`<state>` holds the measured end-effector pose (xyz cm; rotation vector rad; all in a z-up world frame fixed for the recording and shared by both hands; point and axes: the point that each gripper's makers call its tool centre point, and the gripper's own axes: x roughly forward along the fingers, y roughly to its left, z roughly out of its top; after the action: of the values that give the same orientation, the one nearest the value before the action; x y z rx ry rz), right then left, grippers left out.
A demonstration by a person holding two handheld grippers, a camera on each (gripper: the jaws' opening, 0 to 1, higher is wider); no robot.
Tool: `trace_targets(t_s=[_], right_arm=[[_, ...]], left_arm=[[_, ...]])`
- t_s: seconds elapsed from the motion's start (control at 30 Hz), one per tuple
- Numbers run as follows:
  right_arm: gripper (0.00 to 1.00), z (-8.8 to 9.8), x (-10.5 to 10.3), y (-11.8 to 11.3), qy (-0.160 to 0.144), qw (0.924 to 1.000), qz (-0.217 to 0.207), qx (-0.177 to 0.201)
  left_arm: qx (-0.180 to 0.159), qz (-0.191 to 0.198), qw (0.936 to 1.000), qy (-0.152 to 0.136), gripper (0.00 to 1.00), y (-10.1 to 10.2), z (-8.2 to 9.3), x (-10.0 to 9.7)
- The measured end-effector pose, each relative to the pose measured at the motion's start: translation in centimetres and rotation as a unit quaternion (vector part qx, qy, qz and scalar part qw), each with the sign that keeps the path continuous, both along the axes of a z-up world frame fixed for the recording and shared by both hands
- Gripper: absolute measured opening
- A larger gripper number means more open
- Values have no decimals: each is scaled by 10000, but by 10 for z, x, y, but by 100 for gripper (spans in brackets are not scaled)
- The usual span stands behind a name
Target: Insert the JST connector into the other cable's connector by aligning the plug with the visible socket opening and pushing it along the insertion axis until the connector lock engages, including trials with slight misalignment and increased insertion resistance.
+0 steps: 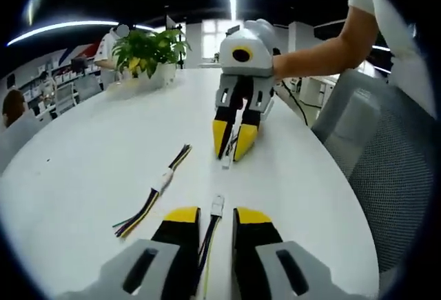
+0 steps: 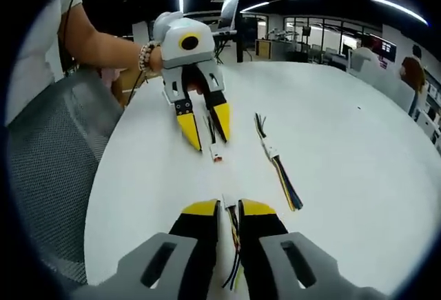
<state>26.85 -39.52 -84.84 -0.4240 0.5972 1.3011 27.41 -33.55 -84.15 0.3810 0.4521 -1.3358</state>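
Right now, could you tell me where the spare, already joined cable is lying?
The joined spare cable lies on the white table, left of the left gripper in its view. In the right gripper view it lies right of both grippers.

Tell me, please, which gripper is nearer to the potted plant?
Right. In the left gripper view, the right gripper sits mid-table, well toward the potted plant at the far edge. The left gripper faces it from farther back.

Right gripper (image 2: pixel 229 210) pinches cable (image 2: pixel 235 245); left gripper (image 2: pixel 209 136) opposite, white connector (image 2: pixel 217 154) at fingers.
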Motion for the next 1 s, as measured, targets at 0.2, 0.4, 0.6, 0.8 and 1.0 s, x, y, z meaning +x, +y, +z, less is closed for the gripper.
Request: trace_targets(t_s=[0.2, 0.4, 0.6, 0.8, 1.0], right_arm=[[5, -1, 1, -1, -54, 10000, 17, 18], [5, 0, 2, -1, -113, 9999, 60, 37], [5, 0, 2, -1, -150, 9998, 105, 30], [4, 1, 0, 1, -176, 9997, 186, 8], [4, 11, 3, 4, -256, 9995, 157, 79]], left_arm=[[-21, -25, 10000, -12, 6, -1, -2, 1], [-62, -62, 10000, -27, 1, -2, -2, 2], [-126, -6, 9999, 6, 0, -2, -2, 3], [-128, -15, 9999, 6, 0, -2, -1, 3], [-143, -6, 9999, -51, 0, -1, 6, 5]])
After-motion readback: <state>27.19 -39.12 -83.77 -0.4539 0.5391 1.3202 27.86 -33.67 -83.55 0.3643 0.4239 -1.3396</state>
